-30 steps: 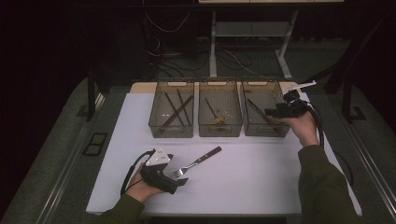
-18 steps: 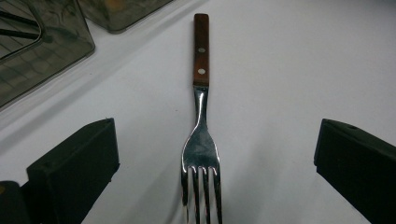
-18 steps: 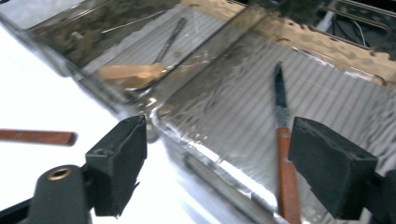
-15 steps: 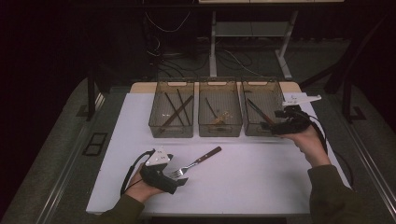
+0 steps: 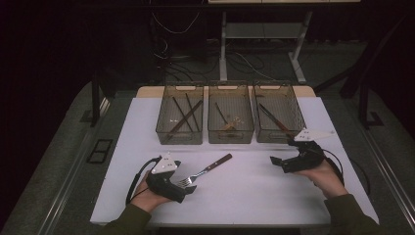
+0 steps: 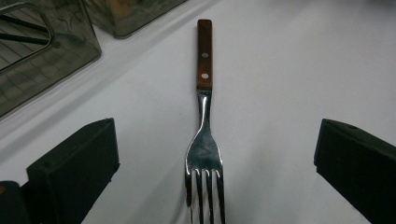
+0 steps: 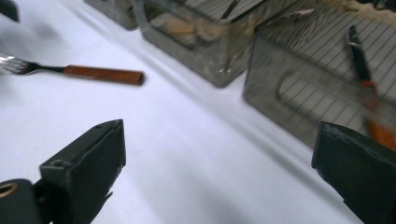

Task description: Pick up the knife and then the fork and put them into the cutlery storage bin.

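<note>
Since the earlier frame your right claw (image 5: 280, 163) has drawn back from the right-hand bin (image 5: 278, 117) toward you, now low over the worktop (image 5: 254, 196) at 4 o'clock; your left claw (image 5: 188, 187) and the fork (image 5: 205, 171) have stayed put. Both claws stand wide open, gripping nothing. The fork lies on the worktop, tines between your left jaws, its wooden handle (image 6: 204, 53) pointing to 1 o'clock.

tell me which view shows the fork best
The left gripper view: the fork lies centred between the open fingers, prongs to wooden handle. The high view shows it small by the left gripper. The right gripper view catches it far off.
</note>
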Available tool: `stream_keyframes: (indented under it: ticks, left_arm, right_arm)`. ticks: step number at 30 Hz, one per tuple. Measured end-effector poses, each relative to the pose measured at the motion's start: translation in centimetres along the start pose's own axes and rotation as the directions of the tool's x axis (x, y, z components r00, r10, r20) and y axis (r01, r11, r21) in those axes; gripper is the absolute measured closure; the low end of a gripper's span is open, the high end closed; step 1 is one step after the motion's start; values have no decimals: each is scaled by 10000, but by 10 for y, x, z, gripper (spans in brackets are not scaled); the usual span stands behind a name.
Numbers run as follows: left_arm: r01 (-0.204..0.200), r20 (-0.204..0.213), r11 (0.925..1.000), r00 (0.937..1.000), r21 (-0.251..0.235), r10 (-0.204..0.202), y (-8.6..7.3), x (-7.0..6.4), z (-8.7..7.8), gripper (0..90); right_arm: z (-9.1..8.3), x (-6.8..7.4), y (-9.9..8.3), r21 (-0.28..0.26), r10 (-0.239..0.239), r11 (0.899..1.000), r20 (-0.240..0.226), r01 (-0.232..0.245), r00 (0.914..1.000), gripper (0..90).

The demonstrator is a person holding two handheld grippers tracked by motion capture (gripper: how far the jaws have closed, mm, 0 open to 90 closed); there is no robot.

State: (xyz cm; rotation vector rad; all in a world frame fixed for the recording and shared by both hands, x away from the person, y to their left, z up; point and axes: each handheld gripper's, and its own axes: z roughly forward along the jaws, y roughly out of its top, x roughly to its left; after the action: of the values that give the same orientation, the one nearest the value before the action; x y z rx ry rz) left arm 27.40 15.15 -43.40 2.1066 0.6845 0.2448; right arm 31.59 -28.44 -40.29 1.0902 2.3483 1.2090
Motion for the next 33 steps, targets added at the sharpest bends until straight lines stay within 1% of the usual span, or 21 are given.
stream_keyframes:
  ticks: [4,7,8,11,13,14,15,17,19,20,22,24,25,27,29,33]
  left_arm:
    - [7,-8,10000,10000,-49,-7,0,0,-1,0]
    - [-45,-73,9999,10000,-90,44,1,1,-1,0]
    - [-33,-93,9999,10000,-111,32,1,1,-1,0]
    - [-30,-181,9999,9998,-140,28,2,1,-2,0]
    - [-110,-253,9999,9996,-86,108,3,2,-2,0]
    - [-6,-293,10000,9996,-15,5,4,2,-2,4]
    - [-31,-243,10000,9997,-27,30,5,2,-3,32]
    - [-20,-337,9999,9994,-102,17,8,2,-3,67]
    - [65,-378,9998,9993,-190,-72,11,3,-2,105]
    - [69,-360,9998,9993,-192,-76,12,3,-2,140]
    - [66,-402,9998,9992,-167,-73,15,4,1,167]
    - [37,-205,9997,9998,-225,-42,18,6,4,223]
    - [40,-190,9998,9998,-217,-45,21,7,7,258]
    - [39,-218,9999,9998,-168,-42,25,8,12,283]
    - [111,-84,9999,9999,-116,-112,29,9,16,357]
    - [110,67,9999,9999,43,-111,36,12,28,425]
  right_arm:
    - [-4,6,-16,-254,155,9996,-130,-158,9998,31]
    - [-7,10,-27,-438,392,9983,-61,-394,9992,32]
    - [-8,11,-31,-527,396,9978,-69,-399,9992,31]
    - [-9,15,-41,-474,429,9979,-101,-434,9990,31]
    - [-10,17,-47,-459,453,9979,-136,-459,9989,32]
    - [-10,18,-50,-441,457,9980,-110,-462,9989,31]
    - [-10,18,-53,-365,422,9984,-52,-423,9991,31]
    - [-12,19,-56,-295,420,9987,0,-420,9991,32]
    - [-13,20,-60,-191,496,9986,-37,-496,9988,31]
    - [-13,22,-62,-120,506,9986,-58,-507,9987,32]
    - [-12,24,-64,10,414,9991,-103,-414,9991,31]
    - [-10,26,-63,94,329,9994,-70,-328,9994,32]
    - [-9,27,-63,149,310,9994,-85,-309,9995,31]
    - [-8,28,-62,167,237,9996,-115,-235,9997,32]
    - [-7,29,-62,149,210,9997,-127,-208,9997,31]
    - [-7,29,-62,141,205,9997,-151,-203,9997,32]
